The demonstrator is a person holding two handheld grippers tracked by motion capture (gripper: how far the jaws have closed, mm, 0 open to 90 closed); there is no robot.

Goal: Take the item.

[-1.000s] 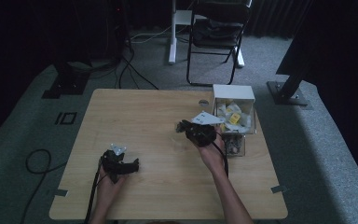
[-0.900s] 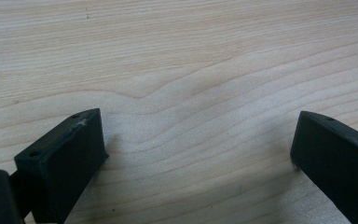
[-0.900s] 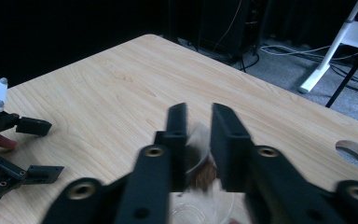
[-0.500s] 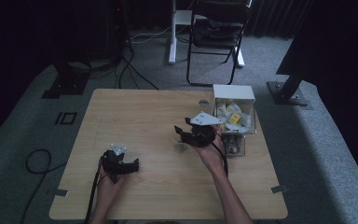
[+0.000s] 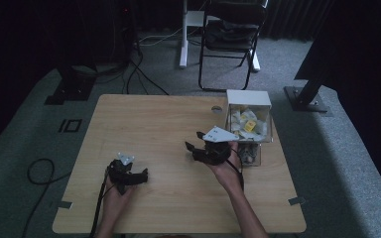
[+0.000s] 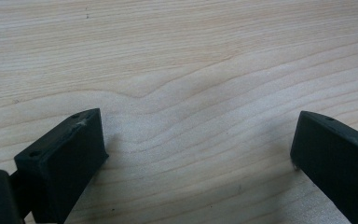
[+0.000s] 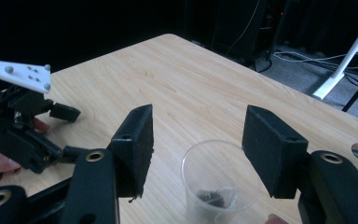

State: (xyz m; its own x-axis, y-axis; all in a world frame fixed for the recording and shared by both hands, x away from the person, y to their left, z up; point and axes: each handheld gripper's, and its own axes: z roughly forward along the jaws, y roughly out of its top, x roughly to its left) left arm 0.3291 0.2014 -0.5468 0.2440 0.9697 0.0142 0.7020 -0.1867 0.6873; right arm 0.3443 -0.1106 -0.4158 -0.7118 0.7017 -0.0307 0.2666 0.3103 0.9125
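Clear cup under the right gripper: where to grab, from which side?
Grip the clear cup by its upper wall just below the rim, coming down from above and behind as the right gripper now points. It stands upright, round and open-topped, between the open jaws, so closing them across its width looks best.

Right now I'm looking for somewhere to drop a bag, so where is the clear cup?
In the right gripper view the clear cup stands on the table, below the right gripper's open jaws.
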